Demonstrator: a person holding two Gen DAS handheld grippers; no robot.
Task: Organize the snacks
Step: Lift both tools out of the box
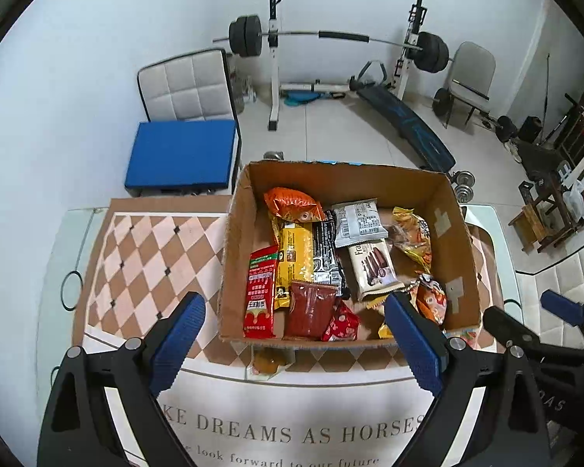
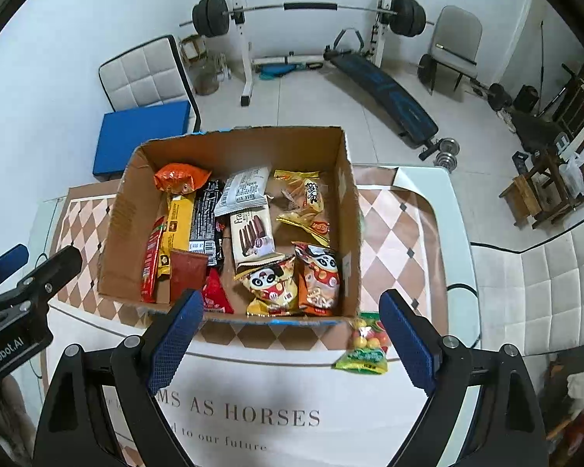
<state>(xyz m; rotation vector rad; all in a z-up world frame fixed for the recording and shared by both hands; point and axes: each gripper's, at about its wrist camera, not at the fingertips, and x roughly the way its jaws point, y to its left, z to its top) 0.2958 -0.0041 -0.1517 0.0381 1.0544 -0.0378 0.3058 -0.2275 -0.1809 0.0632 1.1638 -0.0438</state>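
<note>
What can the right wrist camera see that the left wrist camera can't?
Only the right wrist view shows the green candy bag lying on the table in front of the box, plus both panda snack bags whole. Only the left wrist view shows a small orange packet in front of the box. Both show the cardboard box full of snacks, and open, empty grippers.

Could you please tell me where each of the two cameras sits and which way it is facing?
Left wrist: sits on the left gripper, looking steeply down at the cardboard box of snacks; its open jaws show, the right gripper at the right edge.
Right wrist: sits on the right gripper, aimed likewise; open jaws show, the left gripper at left.
Shared: cardboard box, barbell rack, blue cushion.
</note>
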